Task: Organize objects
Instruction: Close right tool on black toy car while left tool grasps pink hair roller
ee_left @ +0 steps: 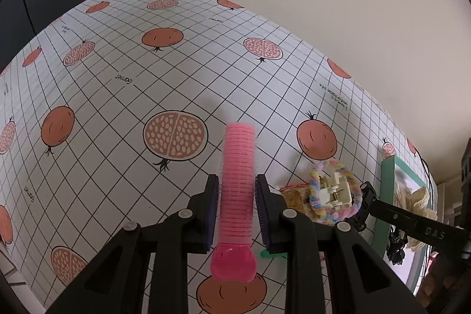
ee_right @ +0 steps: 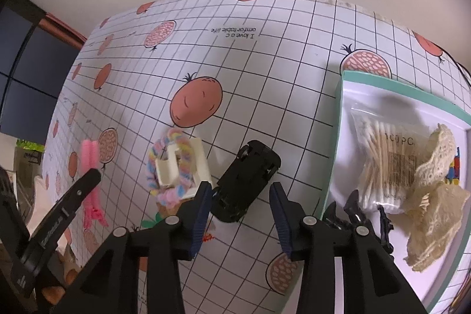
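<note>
Sorting looks to be under way — loose items on the pomegranate-print tablecloth (ee_right: 265, 55) seem bound for the green-rimmed tray (ee_right: 334, 137) at the right of the right wrist view, which already holds a bag of cotton swabs (ee_right: 382, 158), a piece of cream lace (ee_right: 432, 184) and a dark spiky clip (ee_right: 356, 208) at its lower edge.

The left gripper (ee_left: 237, 208) is clenched on the pink hair roller (ee_left: 239, 167) at the lower middle of its frame; the pads press the roller's sides near the handle end, the bristled barrel running on toward the frame's centre — probably held so it can be carried over in one piece.

The right gripper (ee_right: 240, 206) stands released at the lower middle of its view, its jaws apart with the black toy car (ee_right: 247, 181) lying overturned on the cloth between and just beyond them; neither pad presses on it, so the car is either just set down or about to be taken, and I cannot tell which.

Left of the car, at mid-frame, a cream claw clip (ee_right: 179, 164) sits inside a pastel scrunchie (ee_right: 160, 164), touching it; both lie outside the tray, so I judge them still to be sorted
</note>
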`<state>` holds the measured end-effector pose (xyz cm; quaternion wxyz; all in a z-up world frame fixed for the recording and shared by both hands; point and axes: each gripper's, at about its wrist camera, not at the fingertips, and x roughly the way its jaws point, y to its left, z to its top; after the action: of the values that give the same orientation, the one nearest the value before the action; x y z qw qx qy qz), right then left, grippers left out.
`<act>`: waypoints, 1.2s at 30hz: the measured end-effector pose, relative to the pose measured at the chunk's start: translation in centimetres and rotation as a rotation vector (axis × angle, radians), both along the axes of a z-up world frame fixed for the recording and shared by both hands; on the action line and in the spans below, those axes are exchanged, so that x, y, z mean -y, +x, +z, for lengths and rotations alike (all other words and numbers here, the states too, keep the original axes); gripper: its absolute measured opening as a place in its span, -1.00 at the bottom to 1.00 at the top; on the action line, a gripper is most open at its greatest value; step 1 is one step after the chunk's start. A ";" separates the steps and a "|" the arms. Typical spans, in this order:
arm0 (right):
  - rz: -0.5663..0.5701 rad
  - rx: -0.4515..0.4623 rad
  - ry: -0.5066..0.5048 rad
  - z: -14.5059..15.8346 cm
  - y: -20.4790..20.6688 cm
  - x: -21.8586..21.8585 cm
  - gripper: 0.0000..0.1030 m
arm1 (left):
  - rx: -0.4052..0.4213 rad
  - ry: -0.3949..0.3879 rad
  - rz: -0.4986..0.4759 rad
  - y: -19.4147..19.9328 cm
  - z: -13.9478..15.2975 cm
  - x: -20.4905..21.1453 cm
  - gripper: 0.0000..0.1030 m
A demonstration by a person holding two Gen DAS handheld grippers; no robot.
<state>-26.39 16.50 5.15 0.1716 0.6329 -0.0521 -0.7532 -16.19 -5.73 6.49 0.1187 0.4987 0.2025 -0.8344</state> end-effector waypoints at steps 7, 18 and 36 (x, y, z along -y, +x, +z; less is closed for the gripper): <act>-0.035 0.025 0.008 -1.4 -0.8 0.3 0.08 | 0.001 0.021 0.017 0.1 -0.5 0.8 -0.50; -0.063 0.034 0.033 -2.6 -1.7 0.9 0.22 | 0.006 0.038 0.023 -0.1 -1.1 1.3 -0.50; -0.003 0.006 0.089 -3.3 -1.9 2.5 -0.30 | 0.017 0.041 0.022 -0.2 -2.1 1.6 -0.50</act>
<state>-28.34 13.96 1.87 0.1417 0.6423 -0.0200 -0.7530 -16.40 -7.36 4.40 0.1194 0.5059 0.2242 -0.8244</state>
